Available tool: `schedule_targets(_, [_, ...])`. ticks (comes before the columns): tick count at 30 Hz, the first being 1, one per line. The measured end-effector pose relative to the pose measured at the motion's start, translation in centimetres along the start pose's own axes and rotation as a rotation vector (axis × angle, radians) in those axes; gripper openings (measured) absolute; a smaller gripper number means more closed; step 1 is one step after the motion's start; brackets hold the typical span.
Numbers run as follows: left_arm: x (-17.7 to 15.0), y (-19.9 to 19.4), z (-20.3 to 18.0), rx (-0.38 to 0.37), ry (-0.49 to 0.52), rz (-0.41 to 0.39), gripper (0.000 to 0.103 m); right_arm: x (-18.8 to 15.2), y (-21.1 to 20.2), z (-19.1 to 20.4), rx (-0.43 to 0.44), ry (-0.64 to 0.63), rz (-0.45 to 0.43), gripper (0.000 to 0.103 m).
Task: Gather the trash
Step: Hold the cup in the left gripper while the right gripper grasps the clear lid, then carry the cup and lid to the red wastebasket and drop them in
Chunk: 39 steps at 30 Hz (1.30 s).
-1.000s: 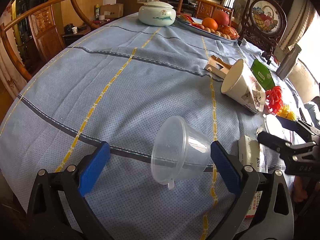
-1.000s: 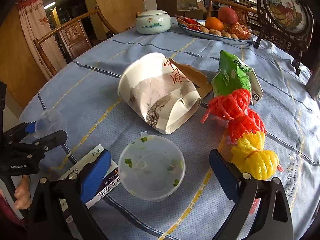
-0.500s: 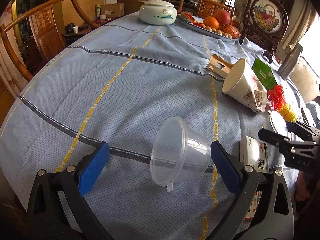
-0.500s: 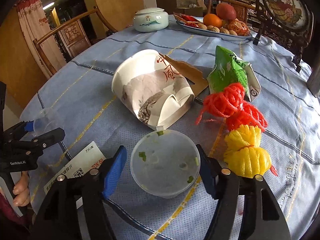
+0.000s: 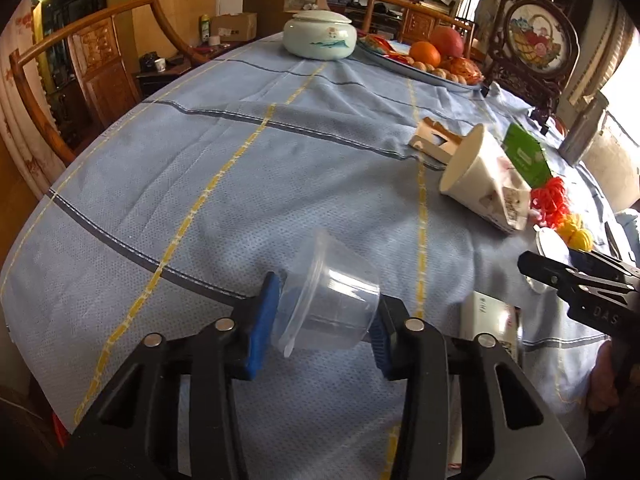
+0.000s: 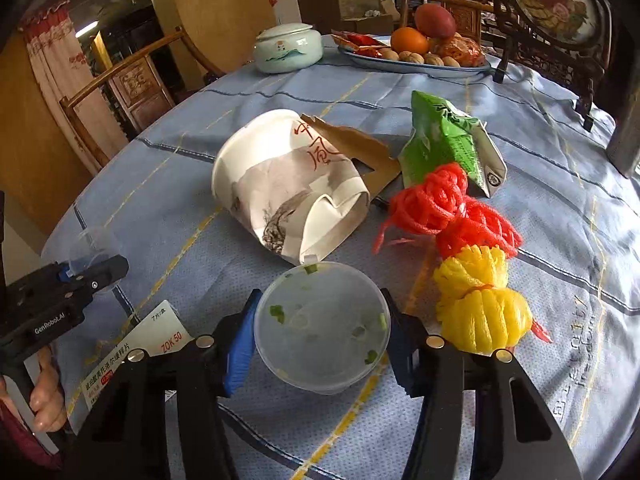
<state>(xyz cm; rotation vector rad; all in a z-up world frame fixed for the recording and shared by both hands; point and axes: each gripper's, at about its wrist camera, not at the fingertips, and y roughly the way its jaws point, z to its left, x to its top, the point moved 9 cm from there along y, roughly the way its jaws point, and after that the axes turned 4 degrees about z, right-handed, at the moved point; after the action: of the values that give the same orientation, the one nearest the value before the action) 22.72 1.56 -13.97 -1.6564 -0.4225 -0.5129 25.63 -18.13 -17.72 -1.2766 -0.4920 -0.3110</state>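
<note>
My left gripper (image 5: 322, 318) is shut on a clear plastic cup (image 5: 330, 310) lying on its side on the blue tablecloth (image 5: 200, 168). My right gripper (image 6: 320, 334) is shut on a round clear plastic lid (image 6: 322, 324) flecked with green onion. Beyond the lid lie a crushed white paper bowl (image 6: 288, 188), a torn cardboard piece (image 6: 360, 152), a green wrapper (image 6: 448, 140), and red (image 6: 444, 208) and yellow (image 6: 480, 300) foam nets. A white medicine box (image 6: 136, 354) lies left of the right gripper. The left gripper also shows in the right wrist view (image 6: 92, 276).
A lidded ceramic jar (image 5: 318, 34) and a fruit plate (image 6: 416, 60) stand at the far side. A framed ornament on a dark stand (image 5: 538, 44) and a metal flask (image 5: 582, 128) are at the right. Wooden chairs (image 5: 80, 64) ring the table.
Both grippers have closed: the left one on the clear cup, the right one on the lid. The right gripper also moved forward toward the paper bowl.
</note>
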Motion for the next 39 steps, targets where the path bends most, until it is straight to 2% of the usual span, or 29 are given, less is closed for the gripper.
schedule_targets(3, [0.1,-1.1,-0.3,-0.031,-0.004,-0.022,0.031,0.3,-0.8,0.5,-0.014,-0.025,-0.045,0.057])
schedule_targets(9, [0.1,-3.6,-0.2,-0.004,-0.003,-0.07,0.031,0.7,-2.6,1.7,-0.021,-0.077,-0.117,0.056])
schedule_targets(18, [-0.6,-7.8,0.1,0.051,-0.012,-0.145,0.031,0.8,-5.2,2.2,0.06,-0.051,-0.199,0.056])
schedule_targets(26, [-2.9,-11.5,2.5,0.109,-0.052,-0.197,0.031,0.2,-7.2,3.9,0.103,-0.047,-0.246,0.056])
schedule_targets(33, [-5.0,-13.4,6.3,0.125,-0.125,-0.216,0.031,0.0,-9.1,8.2,0.138,-0.112,-0.279,0.056])
schedule_targets(39, [-7.6,-14.1,11.3,0.146,-0.217,-0.203,0.031,0.2,-9.3,14.2,0.195,-0.198,-0.271,0.056])
